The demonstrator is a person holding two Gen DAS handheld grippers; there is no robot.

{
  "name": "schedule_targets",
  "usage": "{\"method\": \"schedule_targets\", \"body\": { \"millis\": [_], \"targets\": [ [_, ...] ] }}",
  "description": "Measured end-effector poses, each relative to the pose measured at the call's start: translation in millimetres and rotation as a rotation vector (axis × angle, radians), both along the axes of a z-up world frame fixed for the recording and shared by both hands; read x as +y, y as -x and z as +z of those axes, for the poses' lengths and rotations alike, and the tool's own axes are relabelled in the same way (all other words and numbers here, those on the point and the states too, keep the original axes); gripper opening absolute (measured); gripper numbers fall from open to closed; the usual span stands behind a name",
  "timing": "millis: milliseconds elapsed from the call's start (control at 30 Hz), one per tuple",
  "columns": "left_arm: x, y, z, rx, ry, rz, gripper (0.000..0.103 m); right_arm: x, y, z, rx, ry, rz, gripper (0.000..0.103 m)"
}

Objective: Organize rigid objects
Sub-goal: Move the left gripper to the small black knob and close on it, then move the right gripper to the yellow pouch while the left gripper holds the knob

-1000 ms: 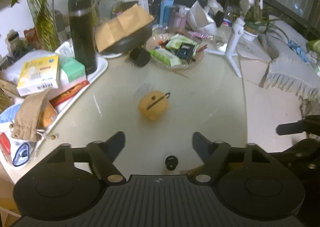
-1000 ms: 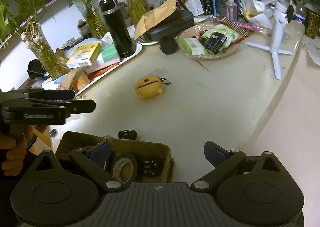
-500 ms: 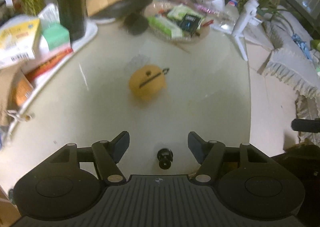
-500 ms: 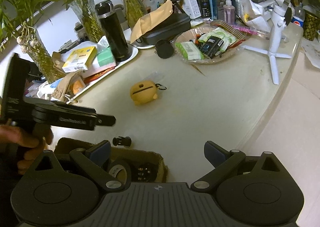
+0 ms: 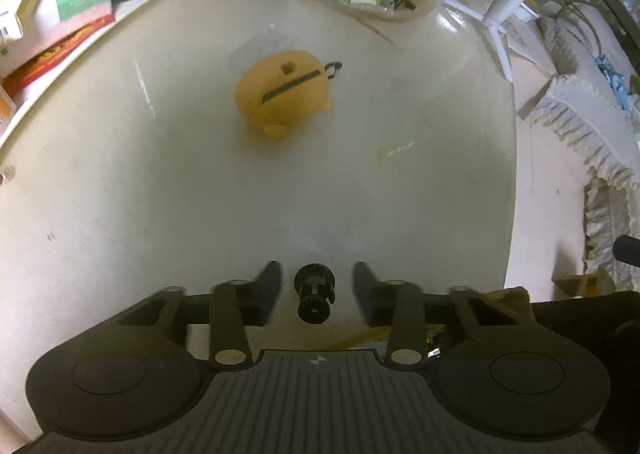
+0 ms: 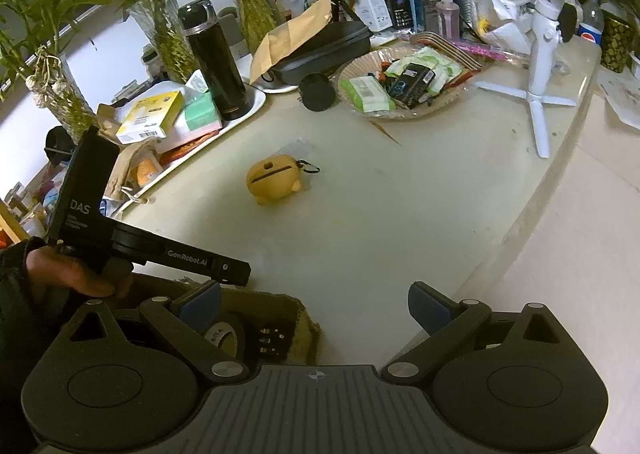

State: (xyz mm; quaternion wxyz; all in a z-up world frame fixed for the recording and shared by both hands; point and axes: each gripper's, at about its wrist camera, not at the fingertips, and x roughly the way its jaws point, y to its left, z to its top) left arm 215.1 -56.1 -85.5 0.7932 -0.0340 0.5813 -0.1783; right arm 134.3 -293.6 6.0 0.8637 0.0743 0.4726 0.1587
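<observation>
On the table, left tool [image 5: 316, 288] has dropped, jaws narrowing around black knob [image 5: 315, 293], untouched.

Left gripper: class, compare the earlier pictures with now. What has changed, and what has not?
The left gripper came down over the small black knob; its jaws have just been closing around it, gaps remaining. The yellow case, cardboard box and open right gripper stayed put.

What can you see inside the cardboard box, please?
Inside the box lie a tape roll and a dark buttoned item; the right gripper covers the rest.
</observation>
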Motion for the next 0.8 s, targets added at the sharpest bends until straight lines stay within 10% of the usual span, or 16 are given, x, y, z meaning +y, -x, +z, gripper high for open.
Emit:
{"method": "schedule_targets", "body": {
  "millis": [100,800],
  "targets": [
    [-0.6,0.6,-0.8,0.01,0.006,-0.001,0.019,-2.0,-0.5,-1.9,0.004,-0.002,-0.006,0.099],
    [20.4,39.0,52.2,-0.209,0.027,0.023,0.019,17.8,-9.9,-11.3,-0.012,0.021,0.029,0.095]
  ]
}}
